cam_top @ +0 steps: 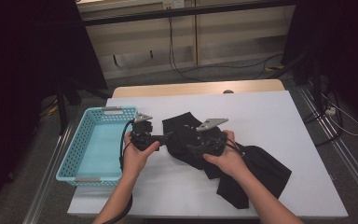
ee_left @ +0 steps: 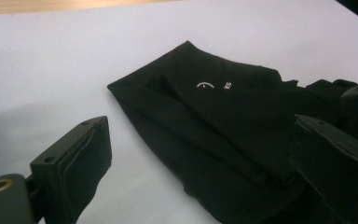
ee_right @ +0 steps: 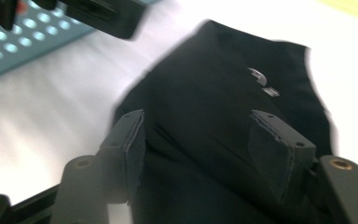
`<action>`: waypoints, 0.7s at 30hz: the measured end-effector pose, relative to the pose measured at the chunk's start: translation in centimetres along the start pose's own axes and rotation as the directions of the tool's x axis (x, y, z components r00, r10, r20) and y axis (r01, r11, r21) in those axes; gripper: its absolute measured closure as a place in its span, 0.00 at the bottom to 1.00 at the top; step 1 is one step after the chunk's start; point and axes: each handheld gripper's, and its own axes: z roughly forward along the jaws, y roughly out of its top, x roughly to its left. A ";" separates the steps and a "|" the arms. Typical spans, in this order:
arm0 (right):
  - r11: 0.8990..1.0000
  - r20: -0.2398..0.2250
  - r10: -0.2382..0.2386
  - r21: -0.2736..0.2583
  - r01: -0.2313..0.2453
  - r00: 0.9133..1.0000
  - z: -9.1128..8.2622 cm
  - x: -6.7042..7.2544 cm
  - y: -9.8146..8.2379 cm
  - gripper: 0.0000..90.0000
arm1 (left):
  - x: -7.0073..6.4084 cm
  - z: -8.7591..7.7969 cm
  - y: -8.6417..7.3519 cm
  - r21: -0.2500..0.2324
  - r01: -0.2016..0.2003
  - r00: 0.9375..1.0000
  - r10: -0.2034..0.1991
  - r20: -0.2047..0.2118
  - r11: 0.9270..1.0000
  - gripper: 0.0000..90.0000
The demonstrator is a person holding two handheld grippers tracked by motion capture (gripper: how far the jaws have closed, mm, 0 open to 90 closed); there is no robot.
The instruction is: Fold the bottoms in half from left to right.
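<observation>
The right gripper [cam_top: 200, 148] hovered released over the black garment [cam_top: 223, 158], its jaws standing apart with the cloth beneath them and neither pad pressing on it, as the right gripper view showed [ee_right: 196, 154]. The left gripper [cam_top: 168, 138] was likewise released: in its own view the jaws stood wide [ee_left: 205, 172], the garment's folded end running between them but clear of the near pad.

The garment lay on the white bench [cam_top: 279, 121], crumpled, its long axis running from the folded end with a small white logo [ee_left: 205, 85] near the bench's middle down toward the near right edge. That folded end pointed toward the left gripper, which approached it from the side of the turquoise basket [cam_top: 81, 154]; the right gripper sat directly above the garment's middle, so it was the nearer of the two to the bulk of the cloth.

The coming move likely turned on this: the garment lay just right of the basket, well apart from it, with both grippers at its basket-side end.
</observation>
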 end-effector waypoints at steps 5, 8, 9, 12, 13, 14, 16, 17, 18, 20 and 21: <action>0.999 0.045 0.031 -0.008 -0.031 0.999 -2.2 -1.8 -1.9 0.40 | 0.0 0.6 -0.3 0.017 -0.010 1.000 0.011 -0.012 1.000 0.08; 0.998 0.068 0.064 -0.007 -0.063 0.996 -3.2 -3.0 -3.0 0.34 | 0.0 1.0 -0.4 0.027 -0.011 1.000 0.011 -0.020 1.000 0.08; 0.997 0.077 0.075 -0.011 -0.074 0.994 -3.5 -3.4 -3.4 0.33 | 0.0 1.2 -0.4 0.030 -0.010 1.000 0.011 -0.020 1.000 0.08; 0.994 0.095 0.105 -0.019 -0.103 0.990 -4.3 -4.4 -4.5 0.30 | 0.1 1.7 -0.6 0.037 -0.007 0.999 0.008 -0.034 0.999 0.08; 0.993 0.096 0.114 -0.024 -0.112 0.989 -4.5 -4.7 -4.8 0.29 | 0.2 1.8 -0.6 0.053 -0.015 0.999 0.017 -0.037 0.998 0.09; 0.992 0.094 0.127 -0.025 -0.125 0.987 -4.8 -4.9 -5.0 0.26 | 0.2 2.0 -0.7 0.057 -0.015 0.999 0.017 -0.035 0.998 0.10; 0.991 0.099 0.129 -0.036 -0.126 0.987 -5.2 -5.1 -5.6 0.24 | 0.2 2.5 -0.8 0.062 -0.024 0.998 0.027 -0.048 0.998 0.12; 0.991 0.106 0.132 -0.037 -0.128 0.986 -5.5 -5.2 -5.9 0.24 | 0.3 2.7 -0.9 0.082 -0.045 0.997 0.050 -0.060 0.996 0.14; 0.991 0.111 0.129 -0.033 -0.126 0.985 -5.7 -5.3 -6.2 0.24 | 0.3 2.9 -1.0 0.090 -0.045 0.996 0.051 -0.067 0.995 0.16; 0.990 0.126 0.139 -0.032 -0.136 0.982 -6.1 -5.6 -6.6 0.23 | 0.4 3.3 -1.3 0.099 -0.040 0.996 0.048 -0.077 0.994 0.20; 0.990 0.134 0.142 -0.032 -0.139 0.981 -6.2 -5.7 -6.8 0.23 | 0.5 3.5 -1.4 0.105 -0.046 0.995 0.055 -0.084 0.993 0.23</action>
